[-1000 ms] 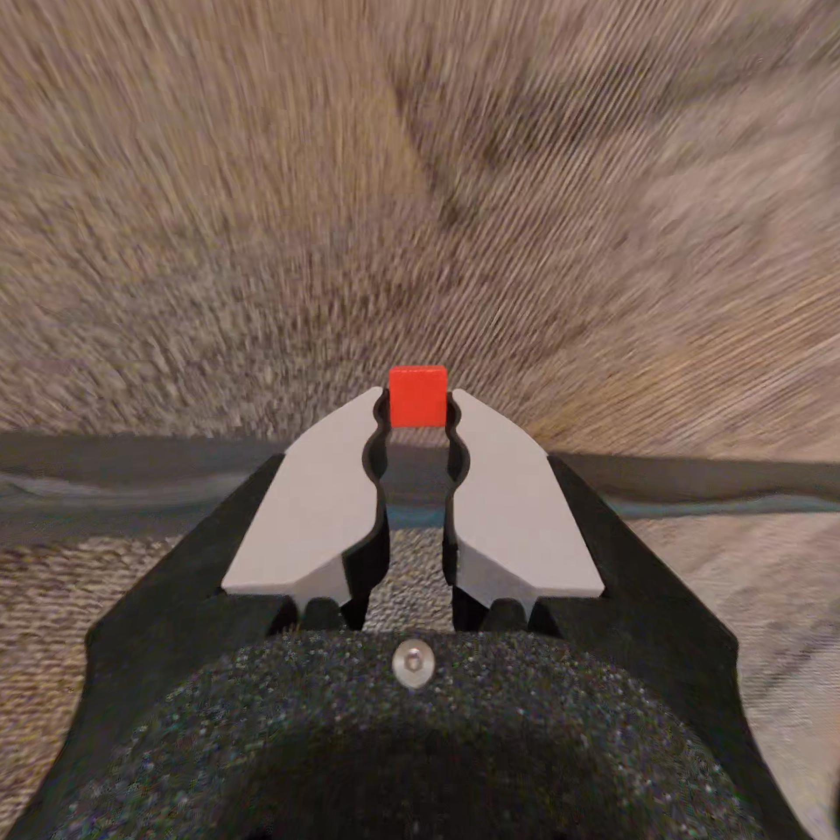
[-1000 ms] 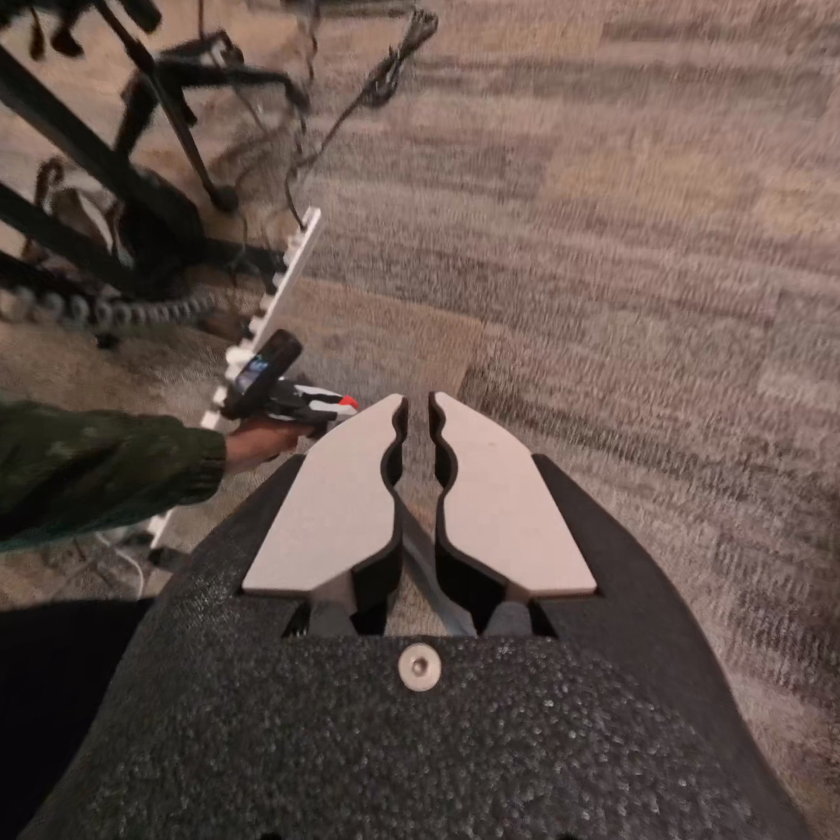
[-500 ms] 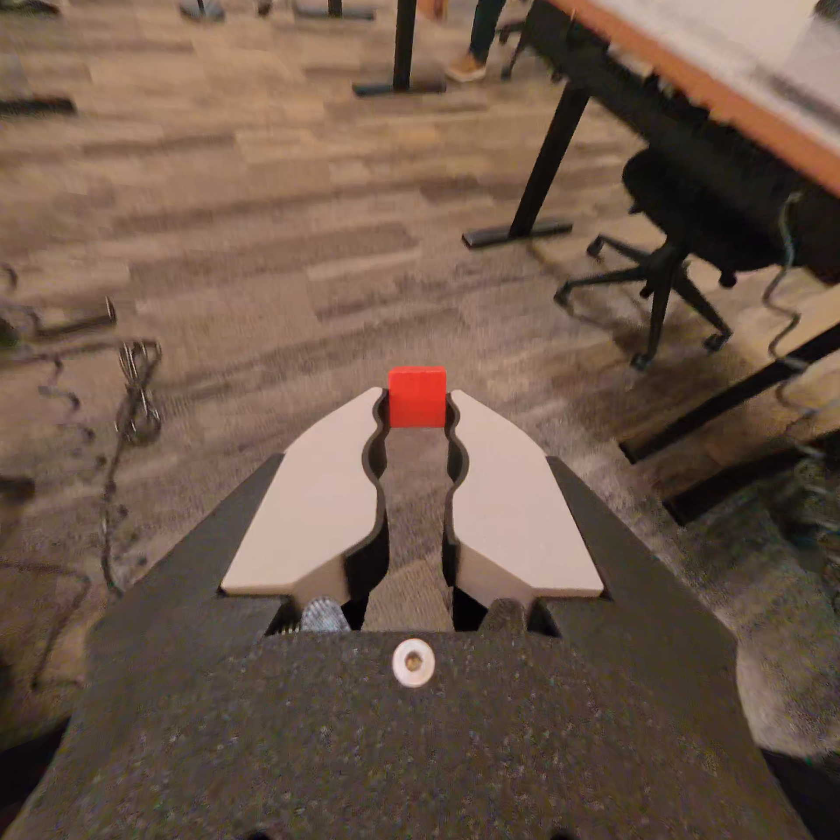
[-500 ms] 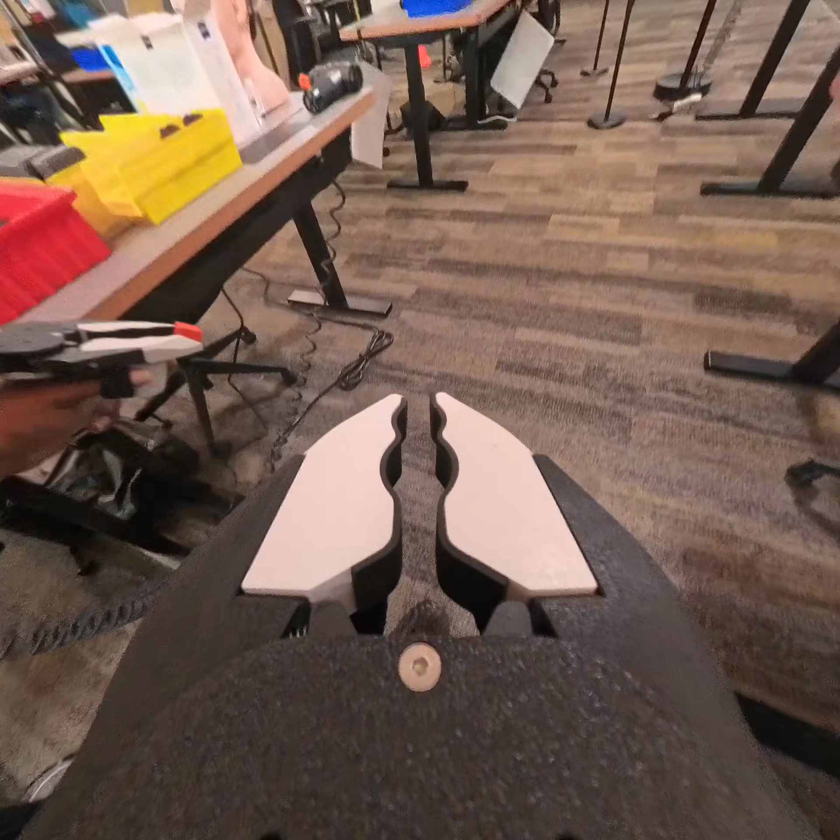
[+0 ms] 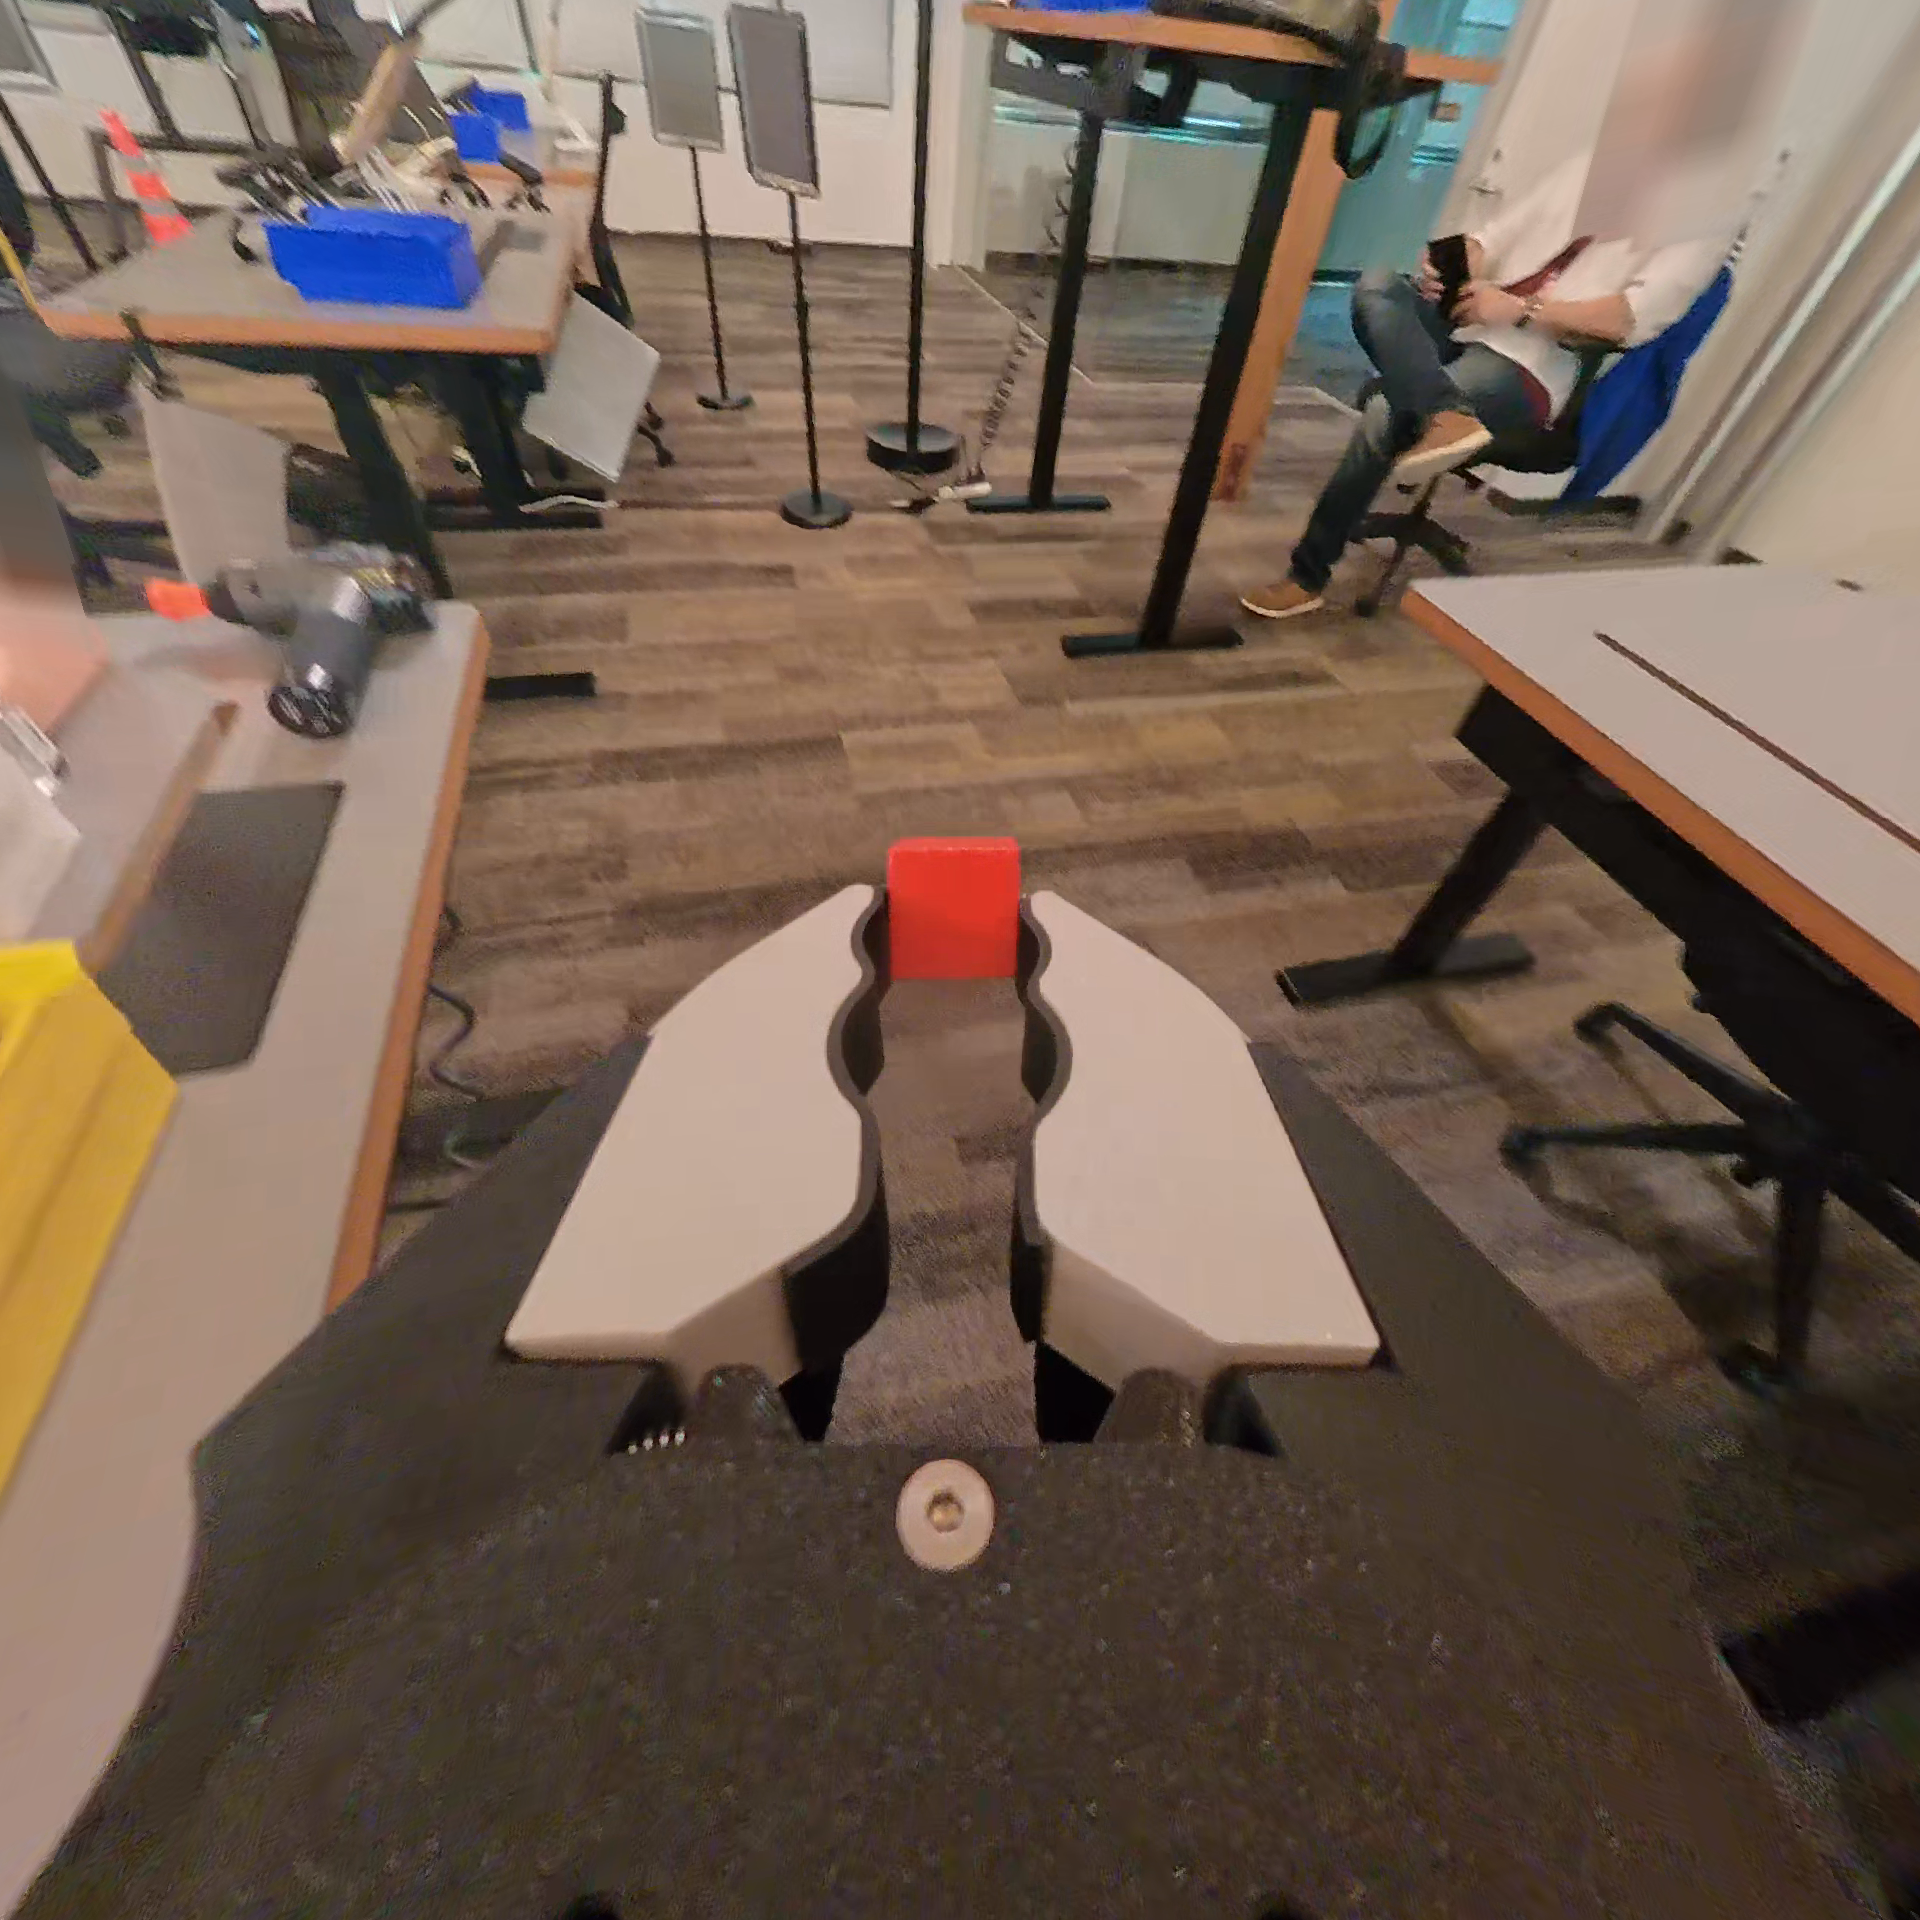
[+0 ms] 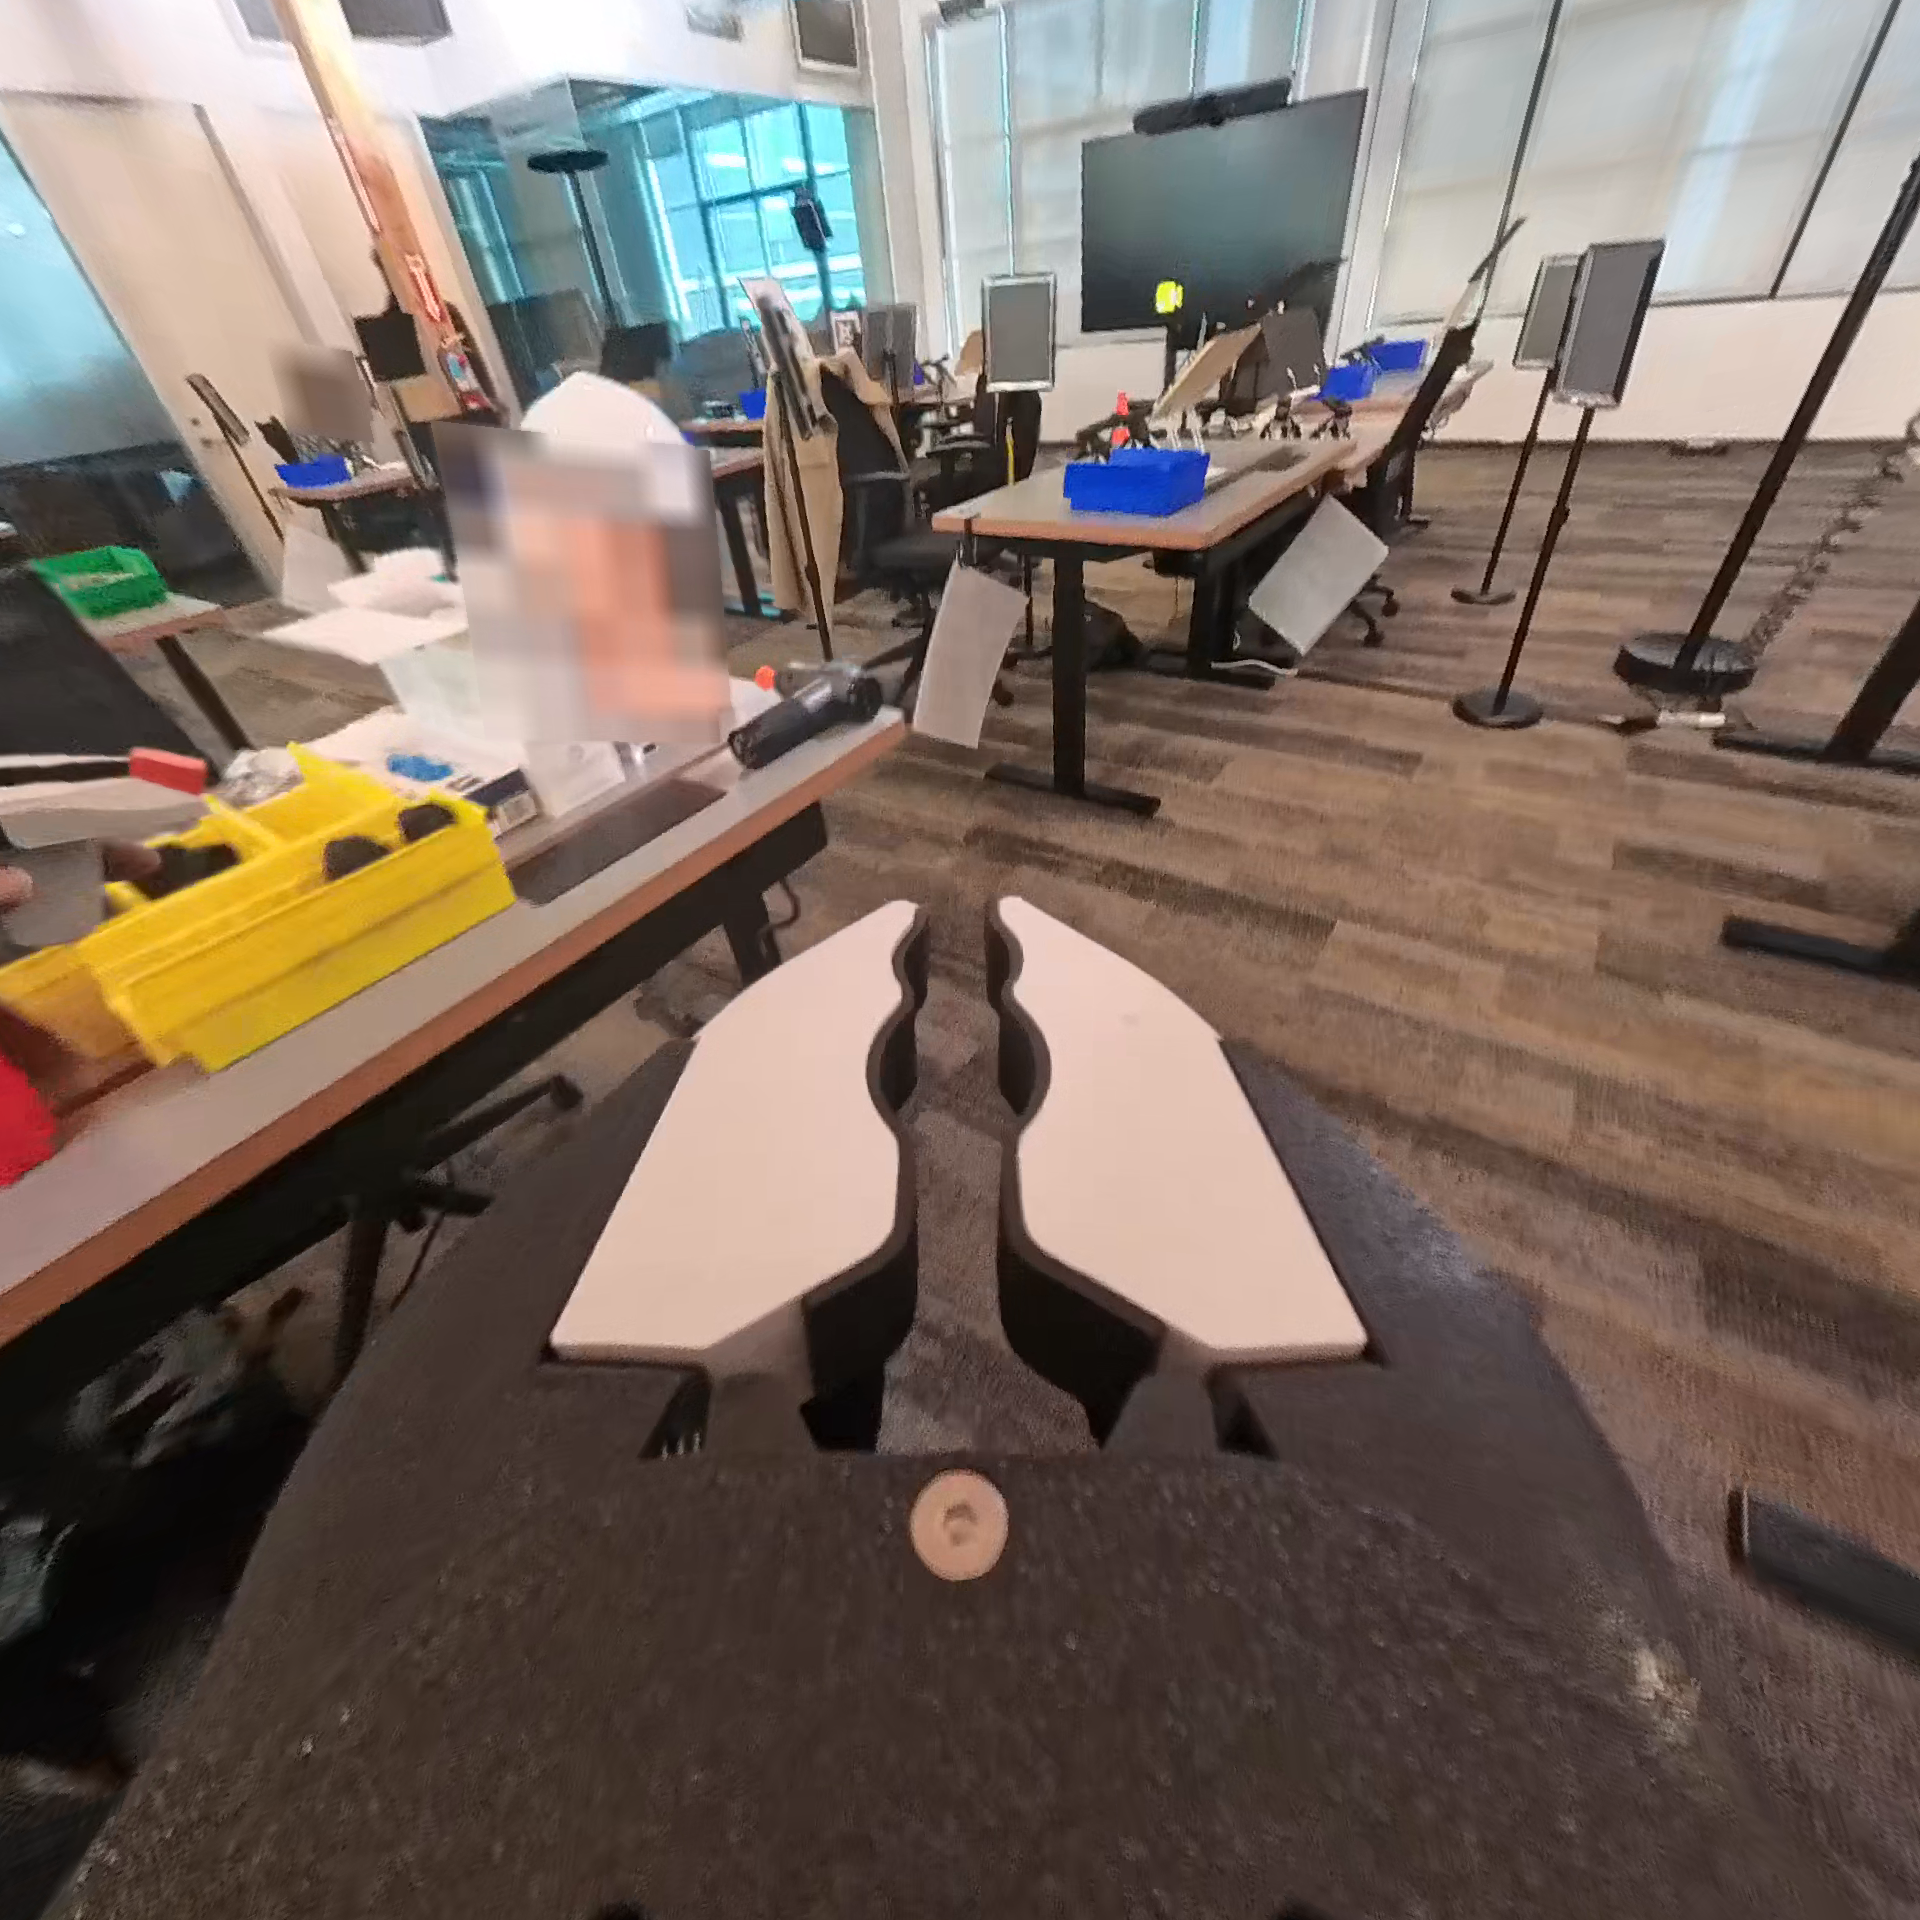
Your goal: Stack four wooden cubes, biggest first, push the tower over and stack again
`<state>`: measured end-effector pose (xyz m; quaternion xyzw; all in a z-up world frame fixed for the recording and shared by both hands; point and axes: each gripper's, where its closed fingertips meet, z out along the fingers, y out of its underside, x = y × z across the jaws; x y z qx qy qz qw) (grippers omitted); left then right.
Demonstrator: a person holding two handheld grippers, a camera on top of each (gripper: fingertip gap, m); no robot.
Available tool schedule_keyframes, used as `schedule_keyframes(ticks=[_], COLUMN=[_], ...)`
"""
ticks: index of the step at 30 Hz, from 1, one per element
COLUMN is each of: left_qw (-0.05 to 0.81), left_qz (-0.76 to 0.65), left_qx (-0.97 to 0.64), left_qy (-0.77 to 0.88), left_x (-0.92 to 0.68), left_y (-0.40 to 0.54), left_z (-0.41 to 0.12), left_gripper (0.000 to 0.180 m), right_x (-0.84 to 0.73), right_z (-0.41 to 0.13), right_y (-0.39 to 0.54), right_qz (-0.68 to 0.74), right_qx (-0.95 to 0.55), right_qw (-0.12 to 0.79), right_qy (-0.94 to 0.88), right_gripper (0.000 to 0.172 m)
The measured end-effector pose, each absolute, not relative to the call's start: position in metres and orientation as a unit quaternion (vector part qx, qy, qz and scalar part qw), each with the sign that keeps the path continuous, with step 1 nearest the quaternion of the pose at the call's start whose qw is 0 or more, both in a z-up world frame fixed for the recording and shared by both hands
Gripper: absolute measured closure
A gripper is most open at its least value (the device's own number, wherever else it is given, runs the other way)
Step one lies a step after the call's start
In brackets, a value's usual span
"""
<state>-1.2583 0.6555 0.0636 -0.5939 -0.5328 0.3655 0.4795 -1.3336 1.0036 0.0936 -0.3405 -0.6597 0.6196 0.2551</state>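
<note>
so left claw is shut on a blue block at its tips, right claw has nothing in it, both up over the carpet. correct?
Wrong on colour only. The left wrist view shows the left claw shut on a red block at its tips, not a blue one. The rest holds: the right claw has nothing in it, and both are up over the carpet.

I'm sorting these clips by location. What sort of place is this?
Probably an open-plan office or lab workspace: carpeted floor, rows of desks with blue bins, a large wall screen, and office chairs.
</note>
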Motion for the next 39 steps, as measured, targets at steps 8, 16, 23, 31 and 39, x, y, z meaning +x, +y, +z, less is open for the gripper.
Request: schedule_keyframes(ticks=[8, 16, 23, 31, 39], left_qw=[0.502, 0.557, 0.554, 0.508, 0.428], left_qz=[0.396, 0.371, 0.385, 0.473, 0.531], left_qx=[-0.569, -0.576, -0.556, -0.473, -0.391], left_qy=[-0.517, -0.470, -0.486, -0.543, -0.619], left_x=[-1.493, -1.777, -1.977, -2.143, -2.260], left_y=[0.600, 0.585, 0.556, 0.457, 0.277], left_z=[0.067, 0.128, 0.115, 0.140, 0.099], left_gripper=[0.158, 0.158, 0.158, 0.158, 0.158], right_x=[-1.570, -1.795, -2.007, -2.267, -2.457], right_z=[0.116, 0.157, 0.120, 0.137, 0.130], right_y=[0.964, 0.928, 0.912, 0.824, 0.612], right_qz=[0.620, 0.621, 0.630, 0.632, 0.645], right_qx=[-0.346, -0.350, -0.350, -0.285, -0.168], right_qw=[0.303, 0.323, 0.300, 0.292, 0.227], right_qy=[-0.636, -0.622, -0.625, -0.658, -0.710], right_gripper=[0.161, 0.161, 0.161, 0.162, 0.162])
